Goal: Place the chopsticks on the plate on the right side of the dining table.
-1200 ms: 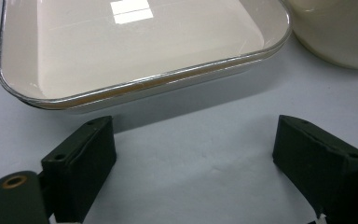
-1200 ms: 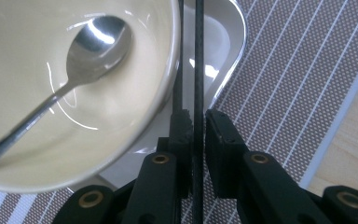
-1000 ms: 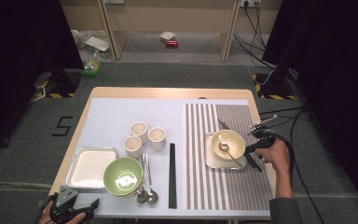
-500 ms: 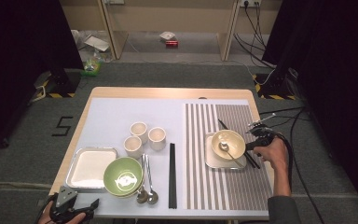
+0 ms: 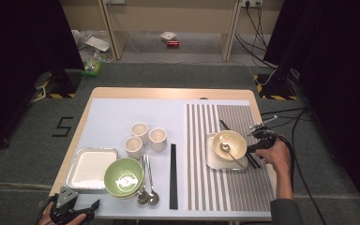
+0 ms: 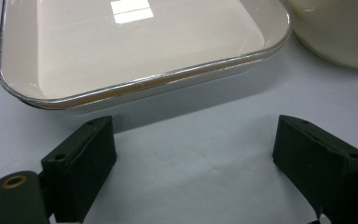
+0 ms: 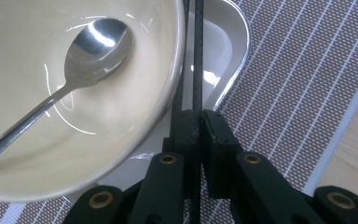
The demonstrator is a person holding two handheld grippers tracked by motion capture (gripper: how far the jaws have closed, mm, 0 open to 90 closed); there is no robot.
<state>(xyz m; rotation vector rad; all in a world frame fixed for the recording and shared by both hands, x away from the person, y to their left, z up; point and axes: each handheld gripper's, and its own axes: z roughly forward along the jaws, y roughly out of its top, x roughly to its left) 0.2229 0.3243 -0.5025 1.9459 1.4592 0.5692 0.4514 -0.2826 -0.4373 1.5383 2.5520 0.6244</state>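
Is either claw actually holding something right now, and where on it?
The right claw pinches black chopsticks partway along their length, beside the cream bowl. The left claw is open, holding nothing.

The black right gripper [image 7: 192, 133] clamps a pair of black chopsticks [image 7: 196, 56]. Just beside them sits a cream bowl [image 5: 229, 143] holding a shiny silver spoon [image 7: 93, 49], on a white tray with a silver rim [image 7: 235, 60]. Under that gripper lies a brown placemat with white stripes [image 7: 303, 74]. Ahead of the black left gripper [image 6: 193, 158] rests a white tray edged in silver [image 6: 135, 46] on a pale blue mat [image 6: 200, 121]; near it stands a green bowl with a white pattern inside [image 5: 123, 176].
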